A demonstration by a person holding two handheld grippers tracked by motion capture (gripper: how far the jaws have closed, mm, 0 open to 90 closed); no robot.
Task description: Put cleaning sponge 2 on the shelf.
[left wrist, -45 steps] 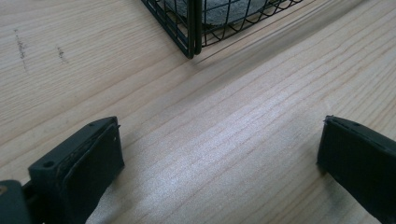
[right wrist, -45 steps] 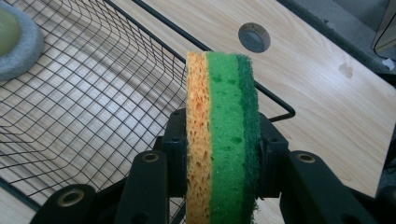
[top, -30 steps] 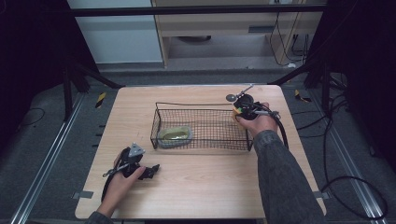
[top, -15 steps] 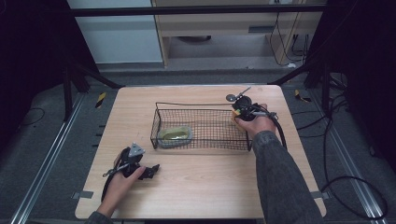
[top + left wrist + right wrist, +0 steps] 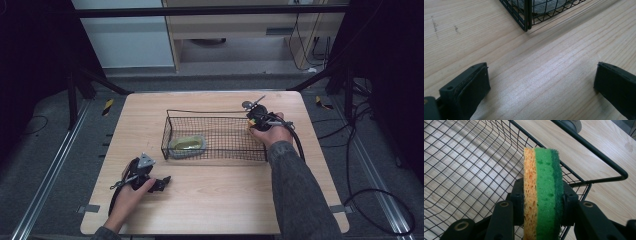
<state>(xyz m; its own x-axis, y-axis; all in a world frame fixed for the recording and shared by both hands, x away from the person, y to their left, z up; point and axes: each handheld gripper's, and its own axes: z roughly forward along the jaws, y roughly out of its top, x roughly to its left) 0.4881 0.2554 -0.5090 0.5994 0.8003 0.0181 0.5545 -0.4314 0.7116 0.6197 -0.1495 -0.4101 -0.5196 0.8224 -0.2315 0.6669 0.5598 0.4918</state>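
Clamping a layered sponge (image 5: 543, 192), orange, light green, dark green scourer, right hand-held gripper (image 5: 541, 202), over wire basket (image 5: 469, 165) corner

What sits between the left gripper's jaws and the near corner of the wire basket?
Nothing: bare wooden table. In the left gripper view the left gripper stands open, and only wood grain runs up to the wire basket corner.

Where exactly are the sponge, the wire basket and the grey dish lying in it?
sponge (image 5: 542, 192), right gripper view, on its green middle layer.
wire basket (image 5: 215, 111), high view, on its far rim.
grey dish (image 5: 187, 151), high view, on its near wall.
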